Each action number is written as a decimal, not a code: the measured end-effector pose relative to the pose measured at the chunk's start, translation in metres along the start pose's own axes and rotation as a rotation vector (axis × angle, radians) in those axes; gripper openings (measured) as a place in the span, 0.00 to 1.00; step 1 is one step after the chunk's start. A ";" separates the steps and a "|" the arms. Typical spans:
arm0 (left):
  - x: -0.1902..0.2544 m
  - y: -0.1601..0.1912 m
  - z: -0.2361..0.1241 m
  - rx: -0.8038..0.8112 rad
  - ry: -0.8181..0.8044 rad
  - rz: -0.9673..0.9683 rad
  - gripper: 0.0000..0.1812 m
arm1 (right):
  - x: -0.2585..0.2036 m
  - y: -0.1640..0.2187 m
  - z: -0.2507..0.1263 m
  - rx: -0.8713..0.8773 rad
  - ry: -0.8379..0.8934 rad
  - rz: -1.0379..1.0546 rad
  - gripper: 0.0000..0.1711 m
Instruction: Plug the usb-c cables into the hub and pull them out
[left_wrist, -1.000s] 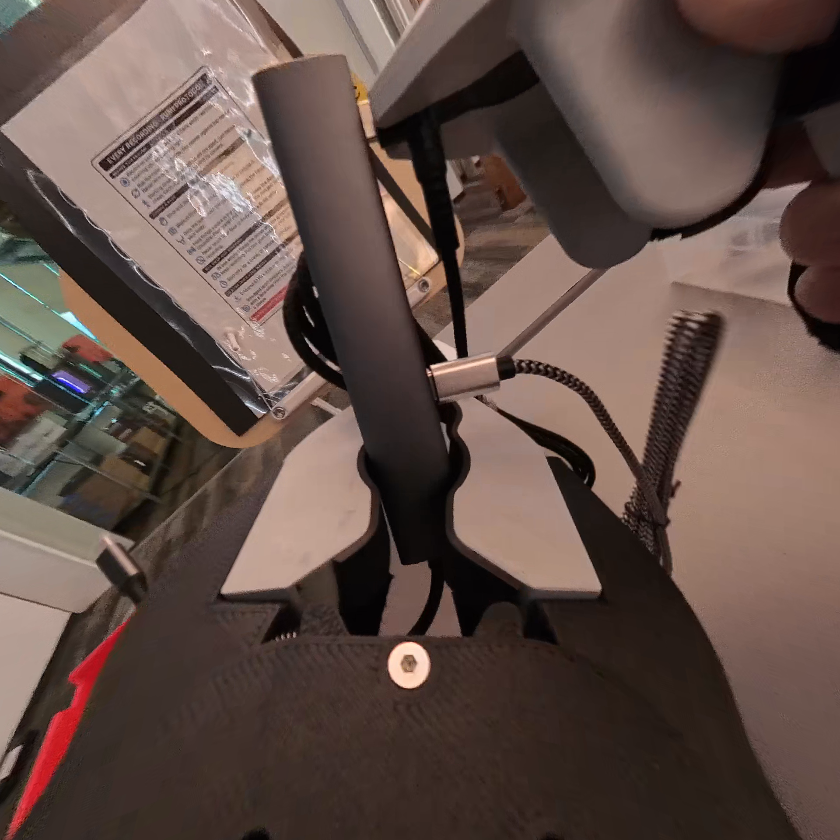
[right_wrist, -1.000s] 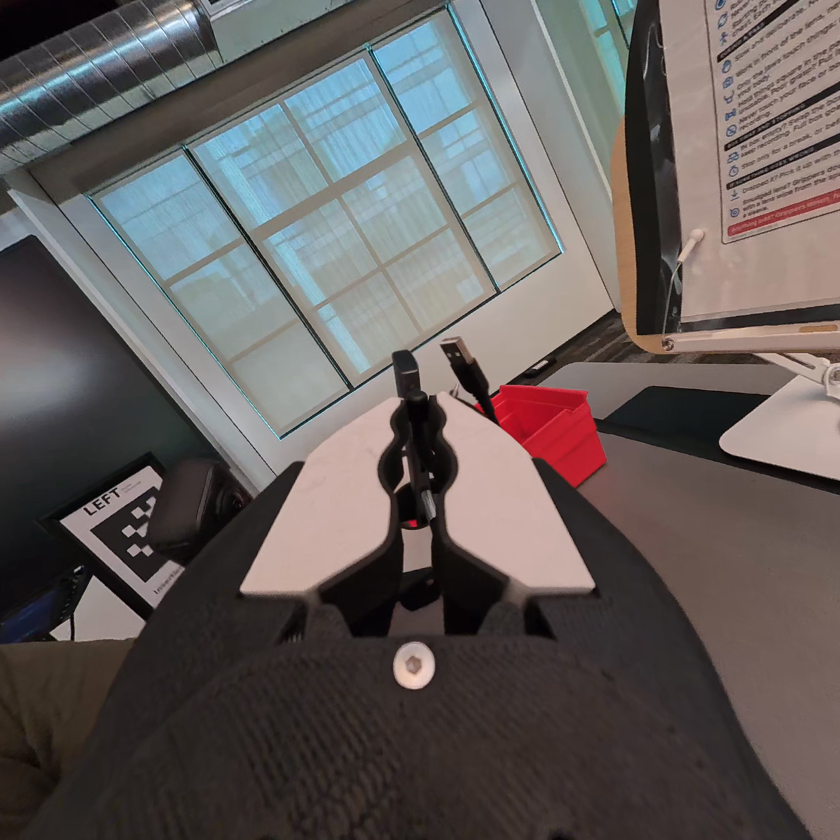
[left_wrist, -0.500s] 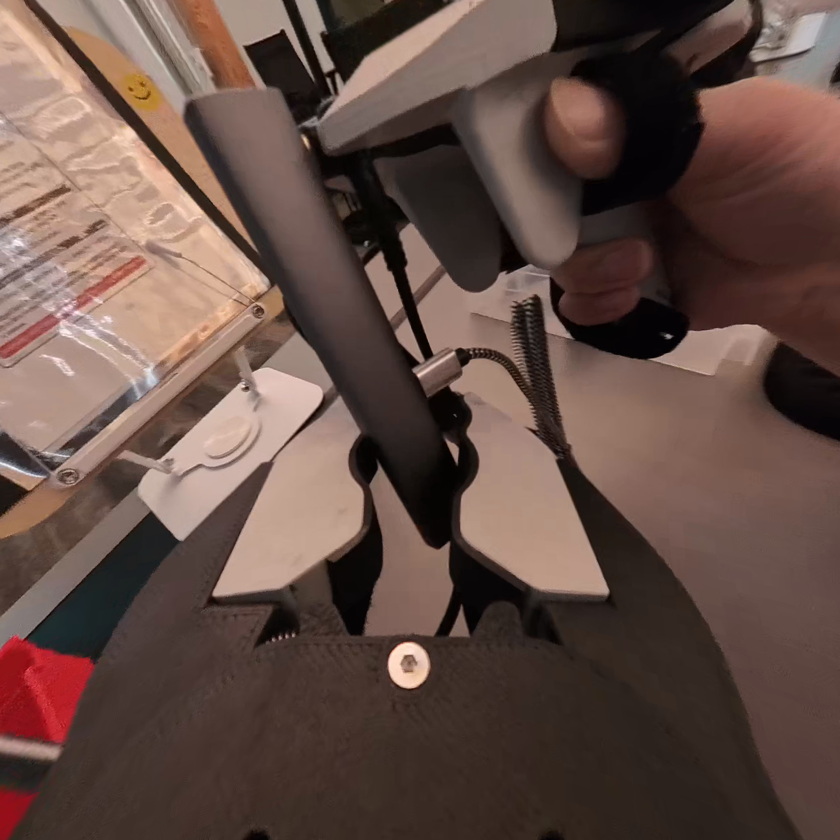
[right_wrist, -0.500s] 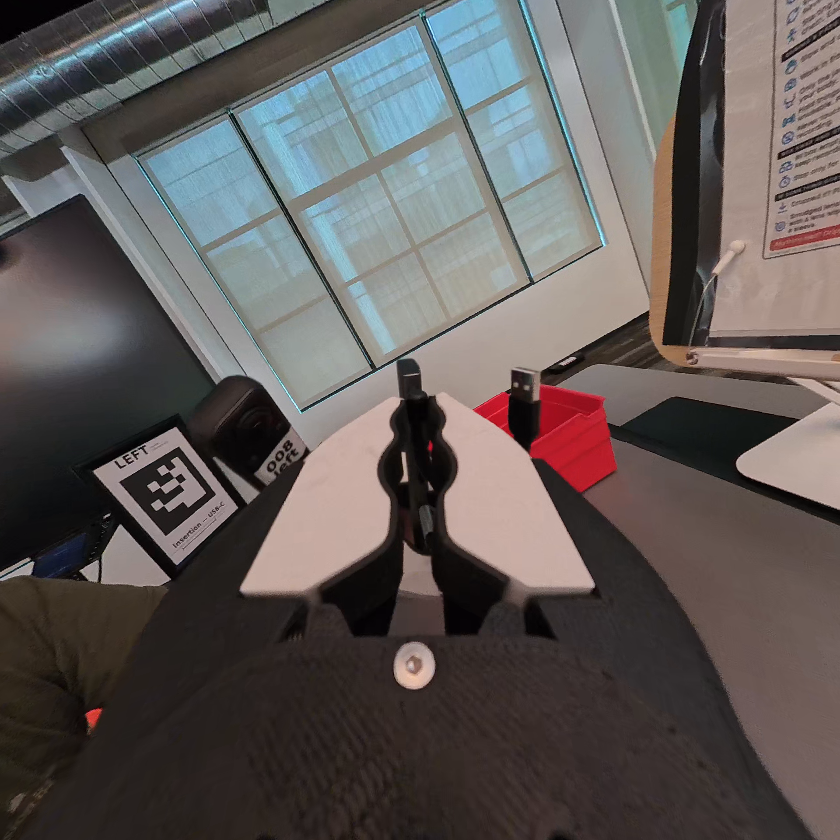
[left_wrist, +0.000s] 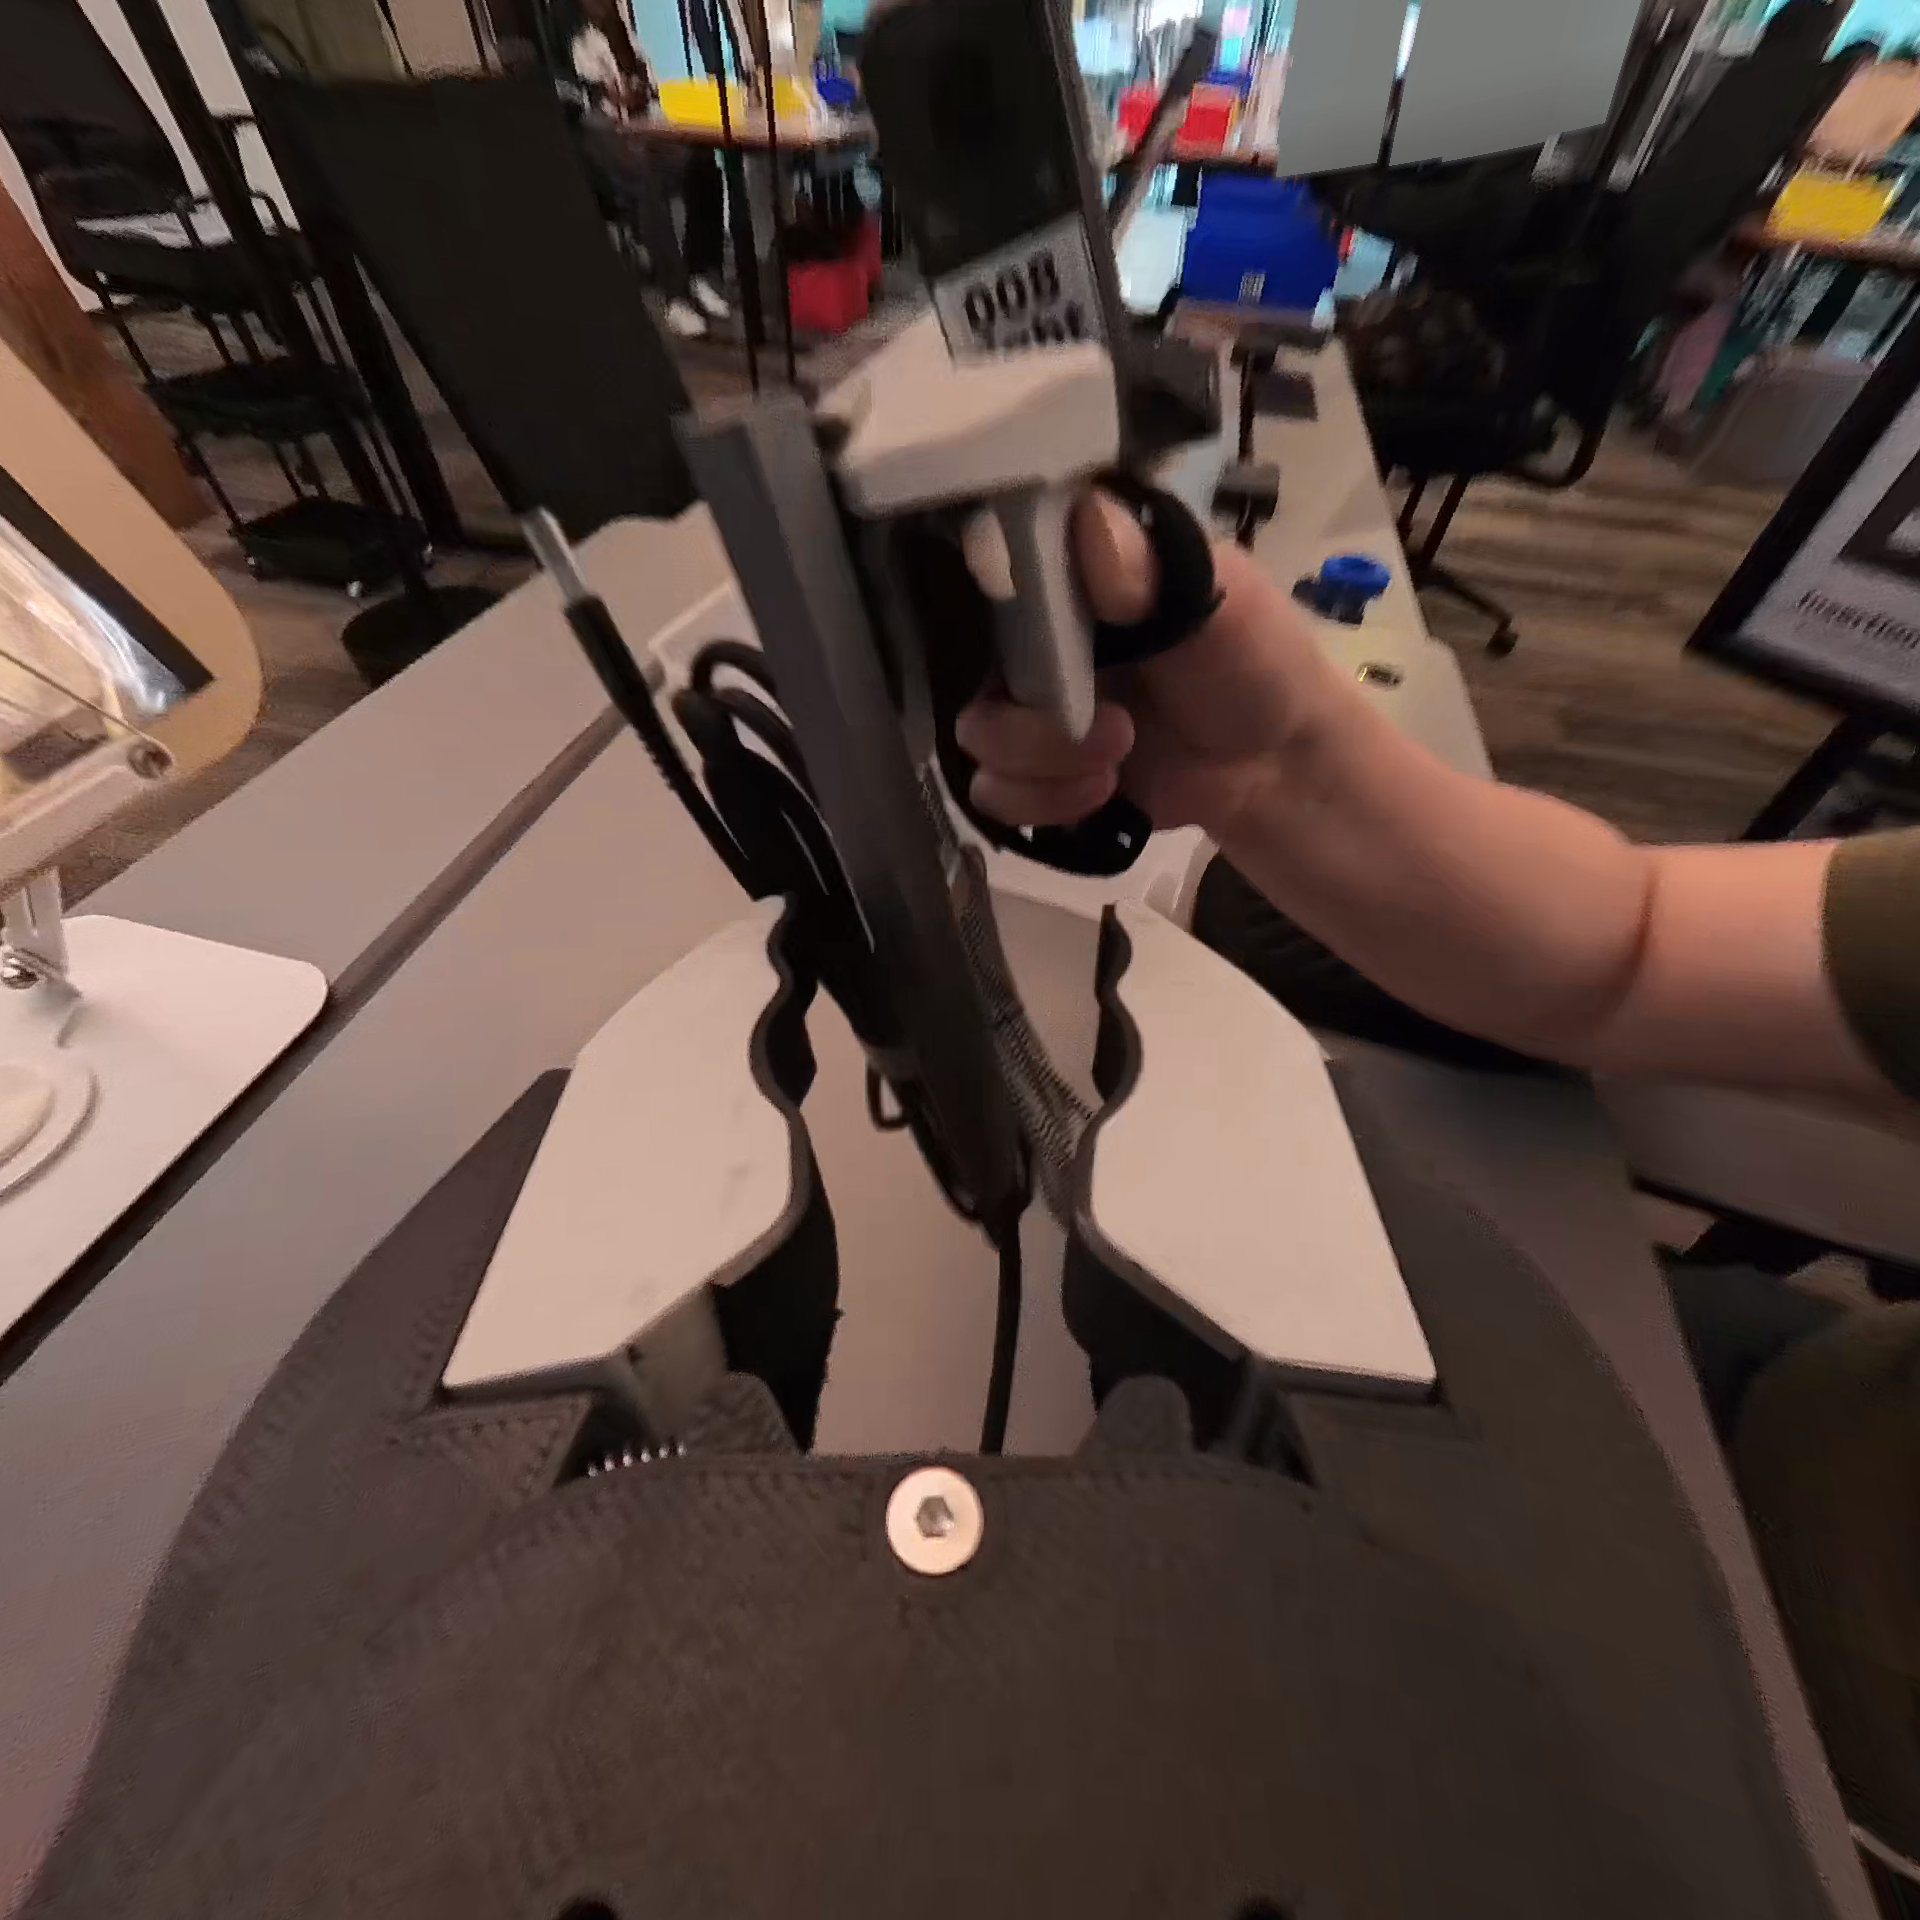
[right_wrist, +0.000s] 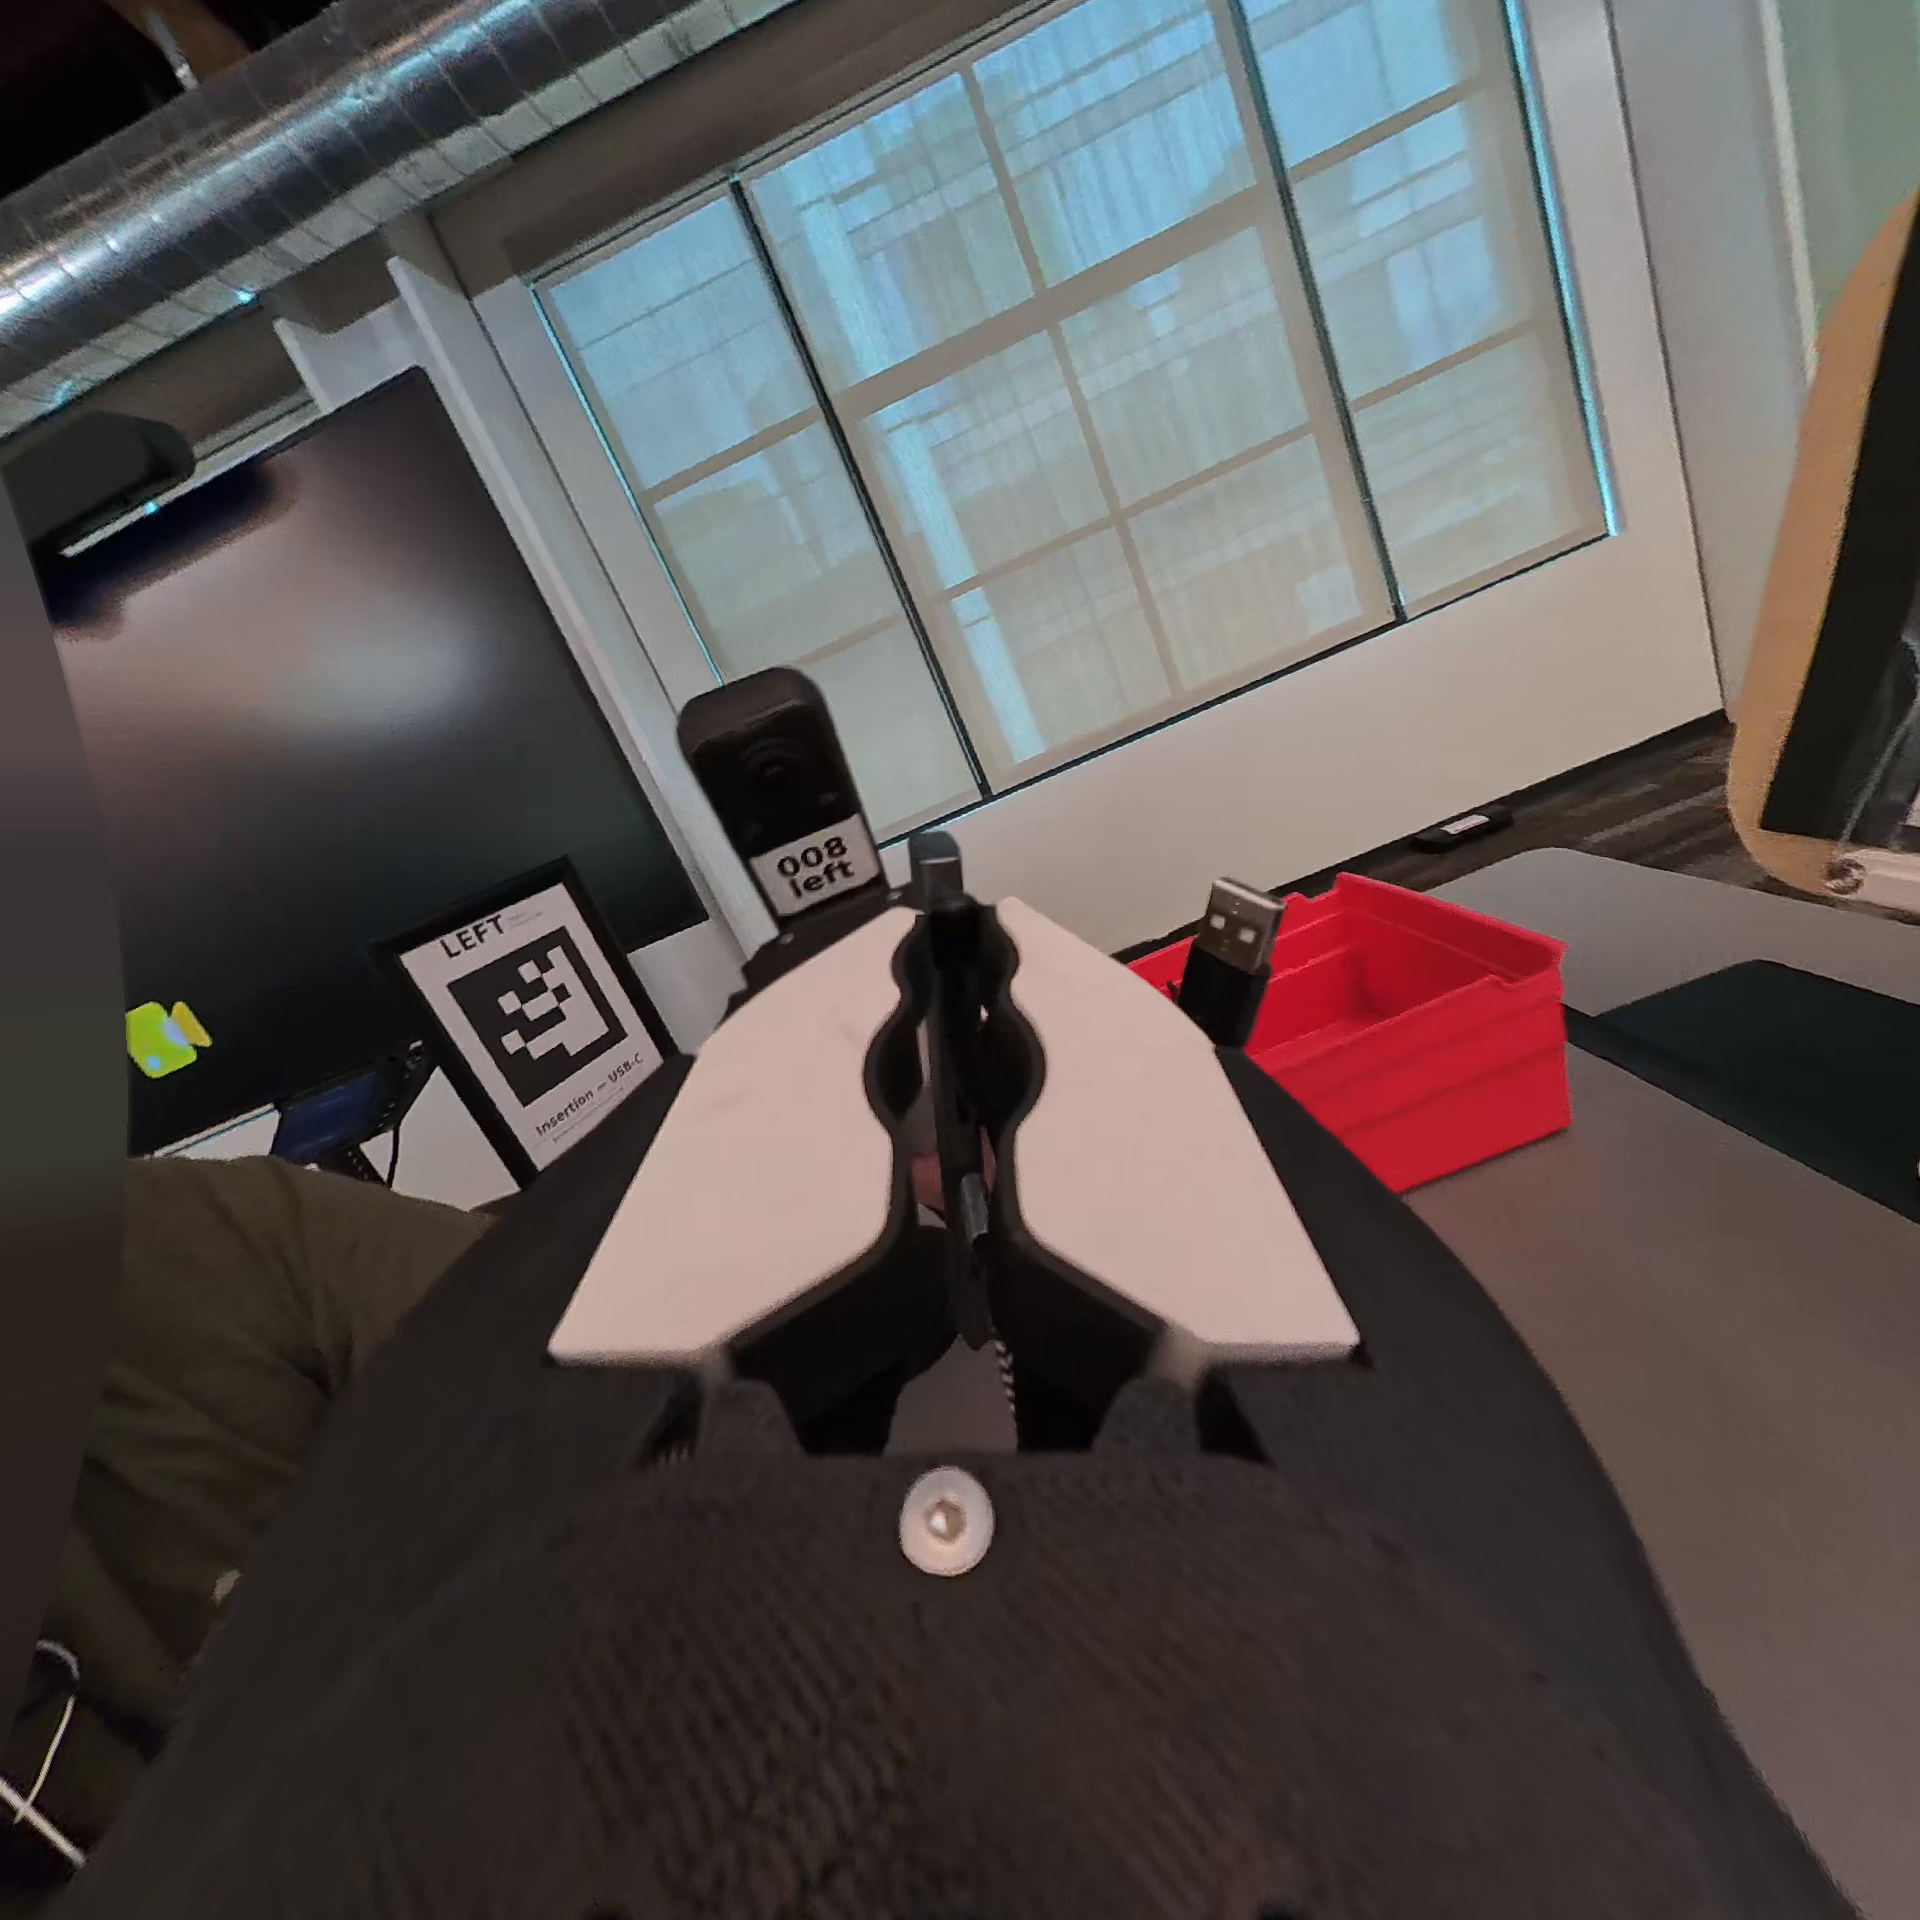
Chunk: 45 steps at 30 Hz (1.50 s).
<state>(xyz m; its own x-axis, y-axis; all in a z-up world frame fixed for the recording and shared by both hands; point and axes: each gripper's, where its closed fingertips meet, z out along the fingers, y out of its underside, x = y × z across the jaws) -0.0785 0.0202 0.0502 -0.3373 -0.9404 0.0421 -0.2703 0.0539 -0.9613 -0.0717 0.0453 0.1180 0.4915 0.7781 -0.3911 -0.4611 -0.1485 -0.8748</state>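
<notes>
In the left wrist view the dark grey hub (left_wrist: 862, 821) stands tilted between my left gripper's fingers. My left gripper (left_wrist: 945, 925) is open, with a wide gap on the hub's left side. A braided cable (left_wrist: 1013, 1039) runs along the hub's right edge. A black cable ending in a flat metal plug (left_wrist: 582, 613) loops at its left. My right gripper shows behind the hub, held by a hand (left_wrist: 1195, 717). In the right wrist view my right gripper (right_wrist: 951, 920) is shut on a thin cable with its usb-c plug (right_wrist: 935, 862) sticking out past the tips.
A red bin (right_wrist: 1403, 1049) sits on the grey table (right_wrist: 1662, 1247) to the right, with a flat metal plug (right_wrist: 1236, 935) in front of it. A framed marker sign (right_wrist: 530, 1018) and a dark monitor (right_wrist: 312, 675) stand left. A white stand base (left_wrist: 156, 1049) lies at the left. My hands' fingertips stand some 7 centimeters from each other. Both grippers' tips are roughly 40 centimeters from the white stand base (left_wrist: 156, 1049).
My left gripper's jaws have opened from around the hub, and its view has swung right toward the room. My right gripper stays shut on the cable; its view has turned left.
</notes>
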 end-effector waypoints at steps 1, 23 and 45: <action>0.000 -0.007 -0.004 0.038 0.005 -0.022 0.27 | -0.003 0.001 0.002 -0.007 -0.012 -0.010 0.05; 0.005 -0.039 -0.038 0.164 0.035 -0.099 0.15 | -0.033 0.013 0.016 -0.078 -0.115 -0.169 0.05; 0.010 -0.049 -0.050 0.179 0.009 -0.064 0.16 | -0.035 0.024 0.022 -0.164 -0.058 -0.268 0.05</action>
<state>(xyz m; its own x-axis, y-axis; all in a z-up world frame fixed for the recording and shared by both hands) -0.1142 0.0247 0.1112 -0.3327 -0.9370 0.1060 -0.1272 -0.0668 -0.9896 -0.1164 0.0283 0.1172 0.5340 0.8358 -0.1274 -0.1934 -0.0259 -0.9808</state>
